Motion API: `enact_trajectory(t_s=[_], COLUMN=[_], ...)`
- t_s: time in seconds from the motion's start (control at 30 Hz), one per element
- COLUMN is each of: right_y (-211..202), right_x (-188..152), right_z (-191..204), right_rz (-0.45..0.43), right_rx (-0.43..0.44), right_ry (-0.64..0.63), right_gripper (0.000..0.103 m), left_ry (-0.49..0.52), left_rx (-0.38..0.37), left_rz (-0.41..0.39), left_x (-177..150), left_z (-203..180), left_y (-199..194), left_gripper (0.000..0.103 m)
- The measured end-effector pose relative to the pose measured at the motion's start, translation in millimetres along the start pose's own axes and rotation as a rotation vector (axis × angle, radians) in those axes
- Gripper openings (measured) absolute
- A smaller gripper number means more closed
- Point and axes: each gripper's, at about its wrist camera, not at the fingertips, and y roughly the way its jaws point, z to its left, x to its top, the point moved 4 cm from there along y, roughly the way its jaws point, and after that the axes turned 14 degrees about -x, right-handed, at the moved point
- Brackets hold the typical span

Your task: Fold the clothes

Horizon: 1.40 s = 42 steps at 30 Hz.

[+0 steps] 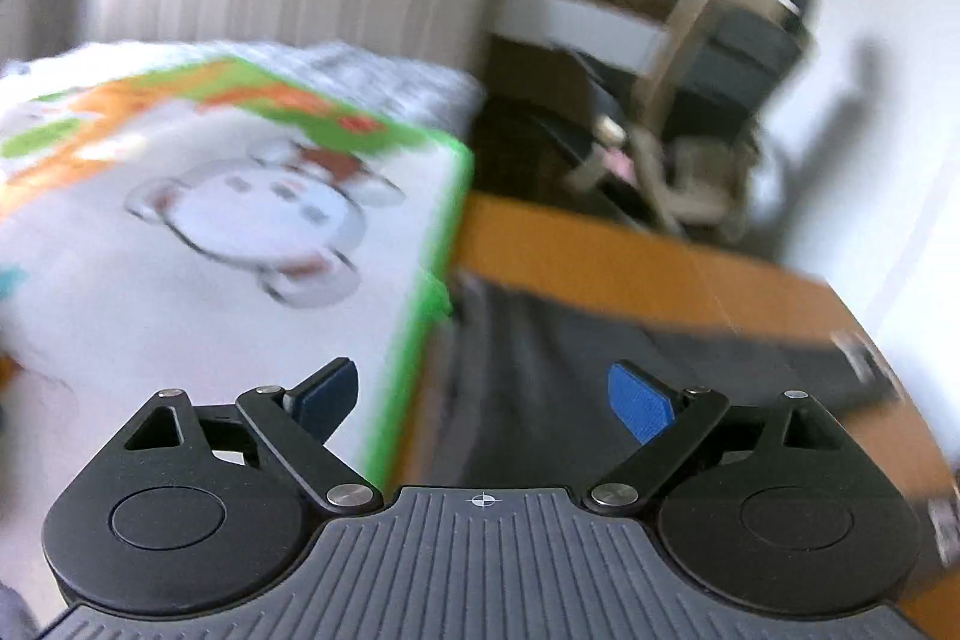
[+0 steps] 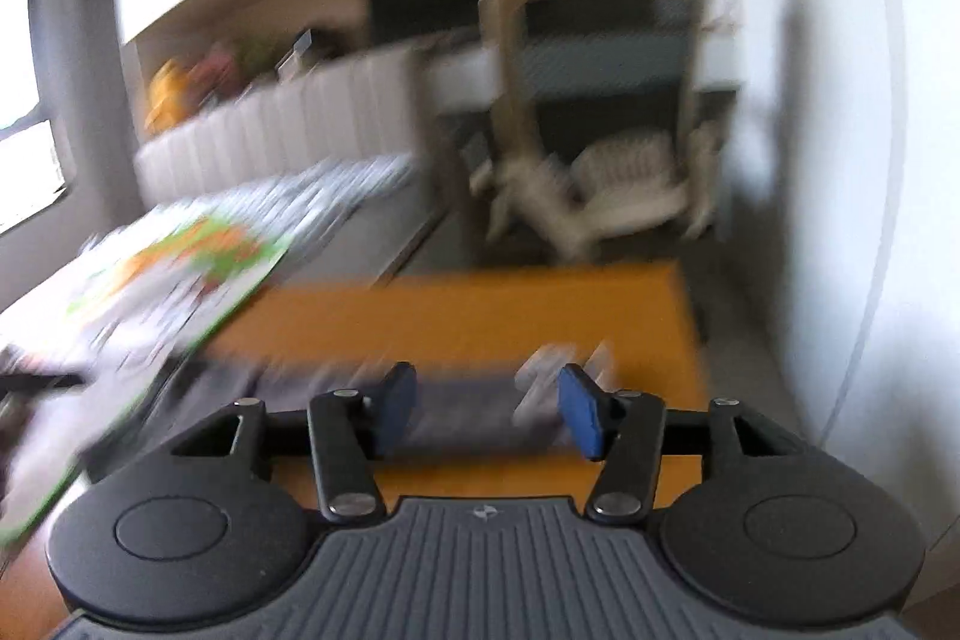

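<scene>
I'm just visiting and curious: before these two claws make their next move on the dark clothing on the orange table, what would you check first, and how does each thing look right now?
1. Left claw open and empty: ok, pads wide apart, nothing between them.
2. Right claw empty: ok, pads apart with a gap.
3. Dark garment lies on the orange table: ok.
4. Garment spread flat: cannot tell, too blurred.
5. White sheet with green border clear of the garment: not ok, its edge meets the garment.
6. Sharp view: not ok, both pictures are smeared.

Left gripper (image 1: pixel 483 403) wide open — right gripper (image 2: pixel 487 409) half-spread, empty.
</scene>
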Motion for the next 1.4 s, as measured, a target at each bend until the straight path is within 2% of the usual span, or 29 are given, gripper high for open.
enact_trajectory(t_s=[0.13,0.2,0.23,0.3,0.47,0.57,0.7,0.83,0.9,0.93,1.0,1.07,1.3,1.4], right_y=[-12,-12,-10,-5,35,52,68,66,59,52,42,34,9,-3], right_x=[-62,-83,-85,-86,-62,-57,-53,-52,-53,-53,-55,-58,-84,-98], right_z=[33,42,43,44,33,31,30,31,35,38,45,51,66,69], right_rz=[0.147,0.198,0.19,0.176,0.153,0.128,0.102,0.09,0.051,0.012,-0.048,-0.066,0.053,0.109], right_rx=[0.103,0.123,0.113,0.087,-0.025,-0.056,-0.079,-0.09,-0.101,-0.111,-0.15,-0.203,-0.171,-0.155], right_ry=[-0.125,-0.174,-0.198,-0.234,-0.225,-0.214,-0.2,-0.139,-0.115,-0.114,-0.118,-0.111,-0.017,0.024], right_gripper=[0.055,0.056,0.056,0.057,0.057,0.058,0.069,0.081,0.099,0.102,0.103,0.103,0.103,0.103], left_ry=[0.064,0.062,0.058,0.084,0.139,0.132,0.116,0.093,0.068,0.059,0.05,0.045,0.095,0.12], left_rx=[-0.103,-0.093,-0.085,-0.071,-0.044,-0.047,-0.024,0.014,0.022,0.027,0.049,0.07,0.096,0.078], left_rz=[0.082,0.124,0.146,0.132,0.132,0.128,0.115,0.093,0.072,0.065,0.054,0.047,0.074,0.102], left_x=[-25,-39,-46,-54,-61,-59,-56,-56,-56,-57,-57,-61,-84,-94], left_z=[-26,-30,-31,-32,-38,-38,-40,-45,-46,-46,-47,-52,-80,-92], left_y=[21,35,42,45,45,43,45,46,44,43,42,38,20,13], left_gripper=[0.097,0.098,0.098,0.1,0.101,0.103,0.103,0.103,0.103,0.103,0.103,0.103,0.103,0.103])
